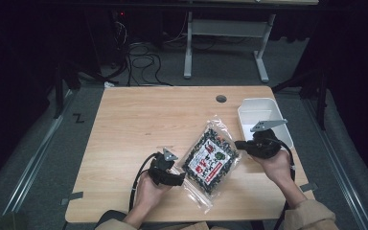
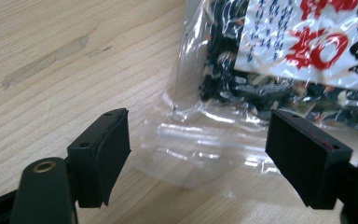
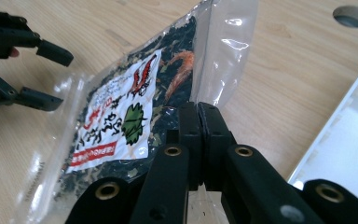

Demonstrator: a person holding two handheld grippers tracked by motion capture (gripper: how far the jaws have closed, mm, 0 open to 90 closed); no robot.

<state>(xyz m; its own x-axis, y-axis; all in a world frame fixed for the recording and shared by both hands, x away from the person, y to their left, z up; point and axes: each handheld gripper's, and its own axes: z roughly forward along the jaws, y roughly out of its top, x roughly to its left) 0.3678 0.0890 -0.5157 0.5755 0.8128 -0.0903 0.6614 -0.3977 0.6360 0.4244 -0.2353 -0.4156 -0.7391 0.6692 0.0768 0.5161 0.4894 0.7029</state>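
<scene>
My right gripper (image 3: 199, 112) is clamped shut on the clear edge of the snack bag (image 1: 210, 155), at the bag's three o'clock. My left gripper (image 2: 198, 154) gapes wide around the bag's empty clear end, at its seven o'clock, pads not pressing.

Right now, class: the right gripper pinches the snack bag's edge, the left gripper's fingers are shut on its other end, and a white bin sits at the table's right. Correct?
Not quite. In the left gripper view the left gripper has its fingers open, the bag loose between them. The rest holds.
</scene>
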